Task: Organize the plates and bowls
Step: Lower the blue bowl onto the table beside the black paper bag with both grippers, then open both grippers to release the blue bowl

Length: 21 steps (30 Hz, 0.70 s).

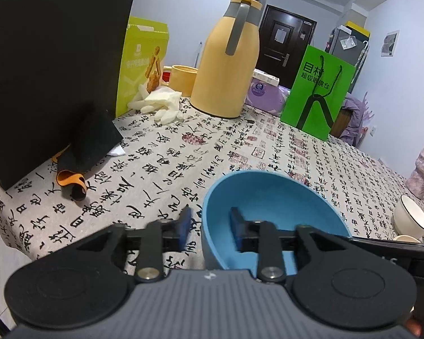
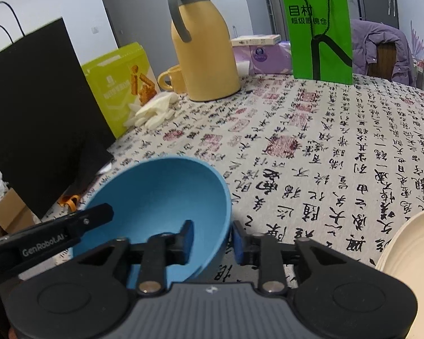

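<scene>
The blue bowl (image 1: 274, 214) is sitting upright on the calligraphy-print tablecloth (image 1: 161, 158), with both claws straddling its rim from opposite sides. The left gripper (image 1: 210, 227) is standing parted, one blue pad inside the bowl and the other outside its left wall, neither pressing. The right gripper (image 2: 213, 240) is likewise standing parted across the right rim, pads clear of the wall. Beyond the claws, a yellow thermos jug (image 1: 229, 59) and a green paper bag (image 1: 316, 90) are standing. A cream plate (image 2: 410, 257) is lying just right of the right gripper.
</scene>
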Available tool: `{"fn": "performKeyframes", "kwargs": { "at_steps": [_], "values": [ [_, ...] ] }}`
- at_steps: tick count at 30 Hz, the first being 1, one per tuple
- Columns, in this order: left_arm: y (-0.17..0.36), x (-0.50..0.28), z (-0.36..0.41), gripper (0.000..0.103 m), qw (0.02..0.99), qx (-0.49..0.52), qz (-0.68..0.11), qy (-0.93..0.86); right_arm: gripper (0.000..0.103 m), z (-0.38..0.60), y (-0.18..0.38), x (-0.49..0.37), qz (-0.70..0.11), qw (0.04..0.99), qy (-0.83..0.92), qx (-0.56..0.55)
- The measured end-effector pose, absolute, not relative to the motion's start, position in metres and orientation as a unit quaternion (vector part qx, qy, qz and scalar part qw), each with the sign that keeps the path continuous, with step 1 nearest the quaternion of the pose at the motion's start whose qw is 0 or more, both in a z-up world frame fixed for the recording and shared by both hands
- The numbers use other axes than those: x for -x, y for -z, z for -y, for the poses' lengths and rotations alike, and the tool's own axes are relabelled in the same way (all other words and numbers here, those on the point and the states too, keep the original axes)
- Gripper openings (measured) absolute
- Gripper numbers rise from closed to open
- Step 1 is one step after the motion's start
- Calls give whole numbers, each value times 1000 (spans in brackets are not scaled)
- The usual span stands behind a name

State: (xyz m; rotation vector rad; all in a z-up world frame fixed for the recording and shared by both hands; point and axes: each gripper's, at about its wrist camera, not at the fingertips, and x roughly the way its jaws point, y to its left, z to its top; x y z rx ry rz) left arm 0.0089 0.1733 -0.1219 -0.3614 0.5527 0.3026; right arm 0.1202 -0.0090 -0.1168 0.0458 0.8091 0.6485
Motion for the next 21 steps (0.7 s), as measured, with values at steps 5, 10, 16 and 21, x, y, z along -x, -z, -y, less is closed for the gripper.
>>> {"fn": "performKeyframes", "kwargs": {
  "at_steps": [5,10,16,21],
  "values": [
    [115,-2,-173,73,940,175,-251,-150,58,21,110,-114,-361,872,-326,-49],
    [107,4,-169,86,947,163,-230,-155,83,33,105,-109,-337,880,-330,-66],
    [100,14,-162,103,955,153,-205,-152,101,47,96,-101,-312,884,-339,-76],
    [96,22,-157,103,959,150,-191,-147,103,58,91,-94,-298,889,-338,-78]
  ]
}}
